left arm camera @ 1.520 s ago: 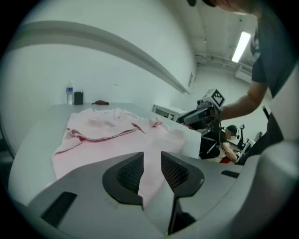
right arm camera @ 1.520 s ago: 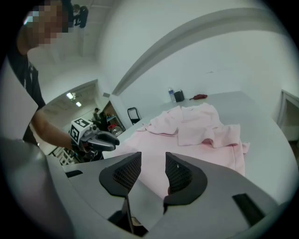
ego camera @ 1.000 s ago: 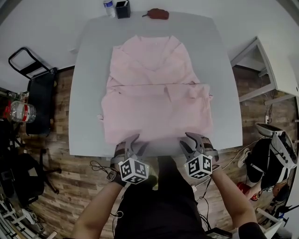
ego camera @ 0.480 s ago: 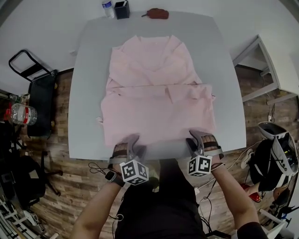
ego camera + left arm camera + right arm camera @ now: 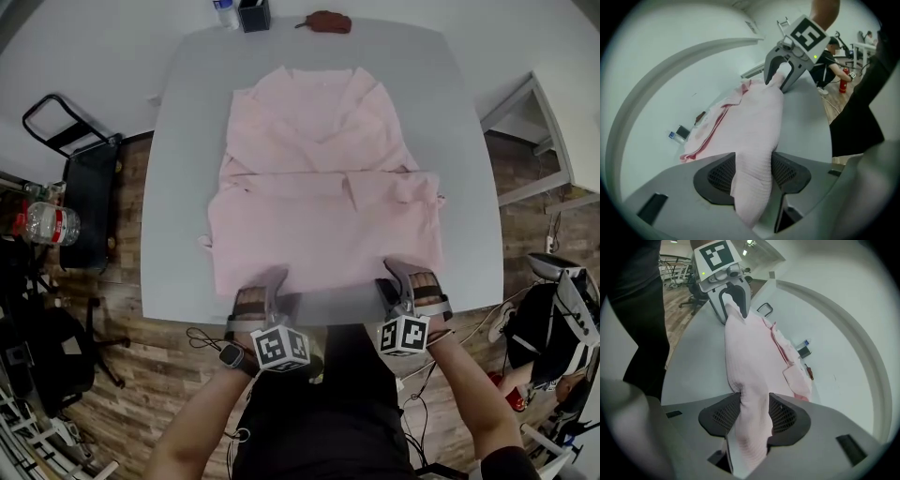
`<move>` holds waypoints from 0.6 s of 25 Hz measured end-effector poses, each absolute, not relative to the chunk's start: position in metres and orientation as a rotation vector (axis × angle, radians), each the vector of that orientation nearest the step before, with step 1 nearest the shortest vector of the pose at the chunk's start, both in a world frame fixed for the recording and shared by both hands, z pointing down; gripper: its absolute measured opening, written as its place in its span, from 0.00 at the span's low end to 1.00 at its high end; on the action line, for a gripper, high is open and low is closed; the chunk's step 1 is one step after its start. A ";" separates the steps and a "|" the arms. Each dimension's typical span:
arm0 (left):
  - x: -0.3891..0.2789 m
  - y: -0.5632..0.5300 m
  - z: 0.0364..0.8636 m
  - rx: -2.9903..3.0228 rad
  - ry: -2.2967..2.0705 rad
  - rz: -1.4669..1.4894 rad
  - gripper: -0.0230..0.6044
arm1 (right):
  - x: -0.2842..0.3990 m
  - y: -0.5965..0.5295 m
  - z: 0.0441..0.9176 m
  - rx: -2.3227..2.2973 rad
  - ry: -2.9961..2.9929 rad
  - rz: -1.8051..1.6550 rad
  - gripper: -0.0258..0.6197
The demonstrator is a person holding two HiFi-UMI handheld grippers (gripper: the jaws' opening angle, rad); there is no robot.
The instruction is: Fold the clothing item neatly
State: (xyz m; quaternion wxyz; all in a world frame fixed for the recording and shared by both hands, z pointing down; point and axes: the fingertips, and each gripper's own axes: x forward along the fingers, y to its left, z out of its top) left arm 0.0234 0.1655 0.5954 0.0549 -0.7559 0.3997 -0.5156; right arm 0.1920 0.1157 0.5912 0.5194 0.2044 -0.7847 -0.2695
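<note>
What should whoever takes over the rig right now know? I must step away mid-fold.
Left hand-held gripper: closed on the left part of the near hem of the pink shirt, though its jaws have just been opening a little.
Right hand-held gripper: likewise on the hem's right part, with fabric between its pads.
The pink shirt lies flat on the grey table, collar at the far end.
Done: sleeves look folded in across the middle.
Left: carry the hem up toward the collar, then smooth.
</note>
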 end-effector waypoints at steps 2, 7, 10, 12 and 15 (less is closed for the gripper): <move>0.024 0.160 0.598 -2.267 1.183 -1.596 0.33 | 0.190 0.111 0.595 0.471 -1.857 -0.660 0.30; 0.025 0.162 0.603 -2.318 1.052 -1.647 0.09 | 0.188 0.118 0.600 0.361 -1.837 -0.614 0.09; 0.025 0.175 0.599 -2.382 0.953 -1.677 0.09 | 0.192 0.129 0.588 0.290 -1.847 -0.581 0.09; 0.026 0.189 0.592 -2.420 0.891 -1.699 0.09 | 0.195 0.144 0.577 0.250 -1.856 -0.562 0.09; 0.031 0.219 0.580 -2.503 0.810 -1.740 0.09 | 0.199 0.174 0.561 0.209 -1.868 -0.523 0.09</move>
